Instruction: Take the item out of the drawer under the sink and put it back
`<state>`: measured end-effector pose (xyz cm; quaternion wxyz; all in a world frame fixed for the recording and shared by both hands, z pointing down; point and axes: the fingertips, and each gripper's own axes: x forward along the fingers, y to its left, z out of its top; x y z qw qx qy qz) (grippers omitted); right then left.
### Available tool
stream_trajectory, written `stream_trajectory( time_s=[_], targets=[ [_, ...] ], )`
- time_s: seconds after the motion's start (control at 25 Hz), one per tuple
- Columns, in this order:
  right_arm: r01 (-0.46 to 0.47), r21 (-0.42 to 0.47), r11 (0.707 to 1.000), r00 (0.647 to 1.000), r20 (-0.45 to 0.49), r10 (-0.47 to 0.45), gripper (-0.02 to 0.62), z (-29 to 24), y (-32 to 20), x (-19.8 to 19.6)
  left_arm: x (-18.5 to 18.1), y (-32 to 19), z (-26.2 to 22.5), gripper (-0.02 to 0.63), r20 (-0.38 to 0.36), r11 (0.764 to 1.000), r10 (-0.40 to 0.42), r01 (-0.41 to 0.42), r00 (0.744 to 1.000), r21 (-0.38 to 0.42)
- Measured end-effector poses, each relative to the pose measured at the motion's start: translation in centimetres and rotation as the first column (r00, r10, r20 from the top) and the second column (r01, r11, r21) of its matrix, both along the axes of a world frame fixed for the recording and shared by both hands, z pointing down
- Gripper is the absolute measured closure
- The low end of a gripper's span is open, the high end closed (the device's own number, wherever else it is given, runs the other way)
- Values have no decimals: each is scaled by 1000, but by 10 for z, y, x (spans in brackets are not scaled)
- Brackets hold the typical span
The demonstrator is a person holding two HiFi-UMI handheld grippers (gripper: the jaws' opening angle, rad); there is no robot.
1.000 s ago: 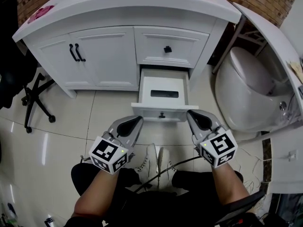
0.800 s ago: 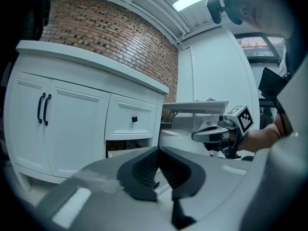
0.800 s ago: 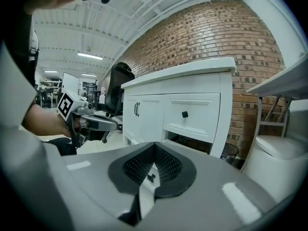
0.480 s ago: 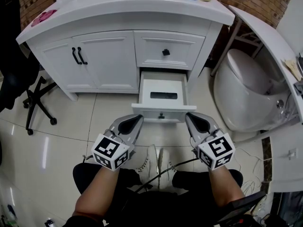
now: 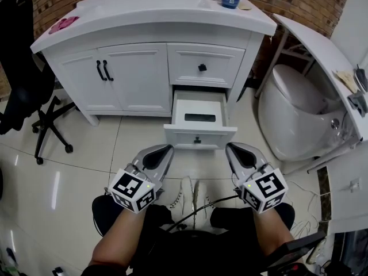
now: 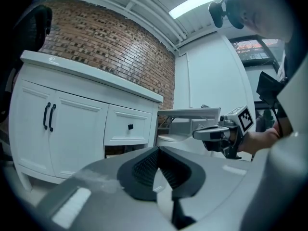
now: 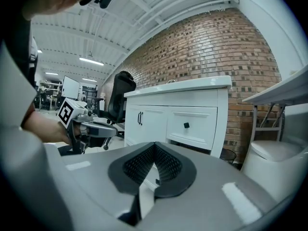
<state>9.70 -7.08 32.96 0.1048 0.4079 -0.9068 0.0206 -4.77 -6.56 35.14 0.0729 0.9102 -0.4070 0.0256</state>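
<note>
One toilet beside open drawer

White drawer pulled open, black item lying inside

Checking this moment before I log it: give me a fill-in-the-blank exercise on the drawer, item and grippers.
The lower drawer stands ____.
The black item lies ____ that drawer.
The left gripper and right gripper both have jaws ____ and hold nothing.
Missing words: open; inside; shut.
</note>
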Motion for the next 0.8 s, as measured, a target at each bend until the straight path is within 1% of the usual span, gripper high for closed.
stream_trajectory(
  time_s=[0.16, 0.28, 0.4, 0.52, 0.64, 0.8],
  targets=[
    [6, 14, 1000, 1000, 18, -6, 588, -6, 30, -4, 1, 26, -1, 600, 11, 1000, 6, -6, 1000, 14],
    [12, 22, 1000, 1000, 20, -12, 588, -5, 50, -7, 3, 45, -9, 600, 11, 999, 13, -14, 1000, 44],
    [4, 26, 1000, 999, 32, -5, 588, -5, 64, -7, 6, 60, -16, 600, -5, 997, 27, -26, 1000, 66],
    [-8, 33, 999, 999, 46, 7, 588, -8, 76, -6, 3, 69, -19, 600, -26, 997, 29, -27, 999, 69],
    [-14, 36, 999, 999, 48, 12, 588, -7, 84, -5, -1, 75, -15, 600, -3, 998, 14, -14, 1000, 68],
    [-30, 35, 999, 998, 57, 28, 588, -3, 89, -1, 5, 80, -18, 600, 12, 996, 27, -28, 1000, 89]
  ],
)
